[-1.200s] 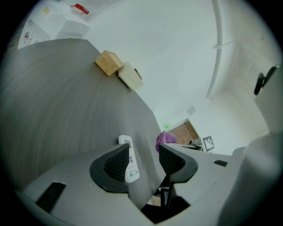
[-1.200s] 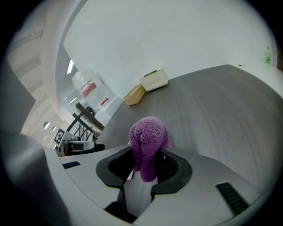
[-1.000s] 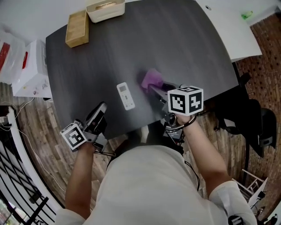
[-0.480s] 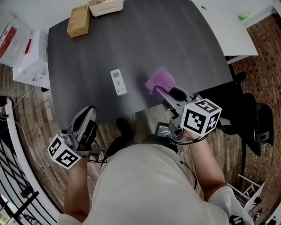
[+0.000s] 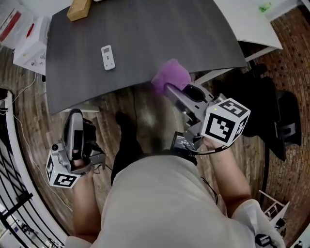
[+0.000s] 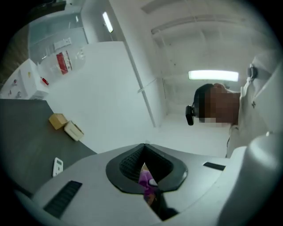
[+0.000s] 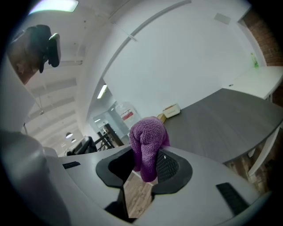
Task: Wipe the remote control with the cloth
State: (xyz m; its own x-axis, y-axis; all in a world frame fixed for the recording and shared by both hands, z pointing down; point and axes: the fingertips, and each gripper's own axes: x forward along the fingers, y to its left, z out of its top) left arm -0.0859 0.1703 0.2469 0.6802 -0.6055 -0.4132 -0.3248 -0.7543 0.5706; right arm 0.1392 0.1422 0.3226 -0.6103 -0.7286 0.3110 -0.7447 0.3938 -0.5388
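The white remote control (image 5: 108, 57) lies on the dark grey table (image 5: 160, 34), with neither gripper near it. My right gripper (image 5: 168, 88) is shut on the purple cloth (image 5: 170, 77), holding it in the air just off the table's near edge. In the right gripper view the cloth (image 7: 147, 140) bulges up from between the jaws of the right gripper (image 7: 143, 170). My left gripper (image 5: 74, 117) is low at the left, over the floor, shut with nothing in it. In the left gripper view, the left gripper (image 6: 143, 155) is tilted upward, and the remote (image 6: 57, 166) shows small at the left.
A wooden block (image 5: 79, 9) sits at the table's far corner, with a white box (image 6: 74, 130) beside it. White cartons (image 5: 30, 51) stand on the floor to the left. A white desk (image 5: 252, 19) and a black chair (image 5: 273, 114) are on the right.
Both grippers have drawn back from the table toward the person and risen. The right one has carried the cloth off the tabletop. The left jaws have closed. The remote has stayed put.
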